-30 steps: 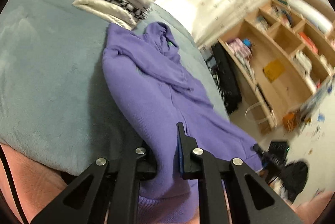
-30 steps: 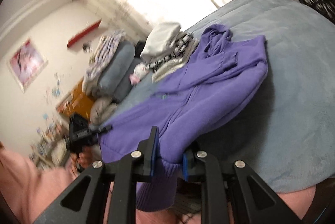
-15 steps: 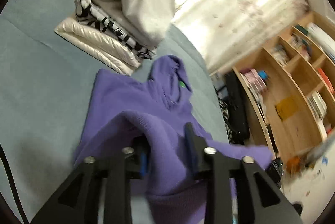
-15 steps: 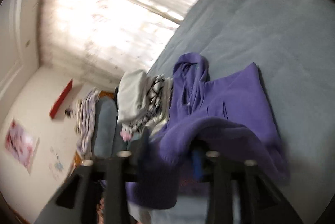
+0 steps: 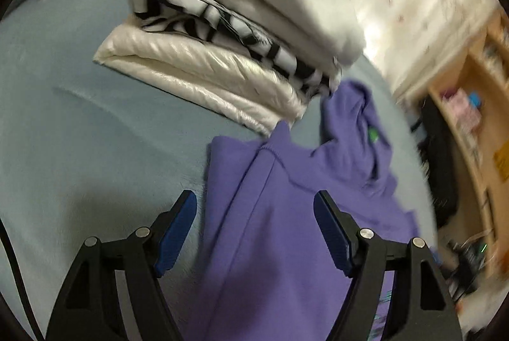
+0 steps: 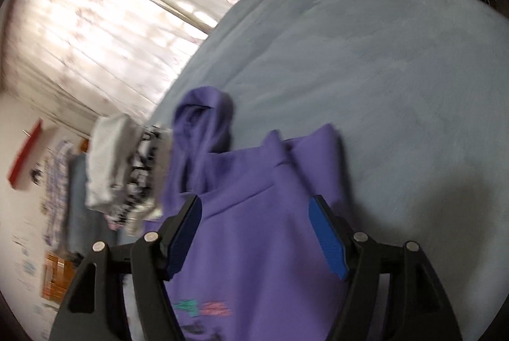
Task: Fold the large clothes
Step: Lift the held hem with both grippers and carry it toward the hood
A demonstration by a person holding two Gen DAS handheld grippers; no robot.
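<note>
A: Two views. Left wrist first: your left gripper [image 5: 254, 207] is spread wide, nothing between the pads, and it hangs over the purple hoodie [image 5: 286, 229].
B: Hoodie location?
A: Lying on the blue-grey bed cover [image 5: 79, 134], hood touching the stack of folded clothes [image 5: 241, 32].
B: Right wrist?
A: Your right gripper [image 6: 254, 210] is spread too, empty, above the same purple hoodie [image 6: 254, 245] on the bed cover [image 6: 397, 70]; stack [image 6: 124, 169] to its left.
</note>
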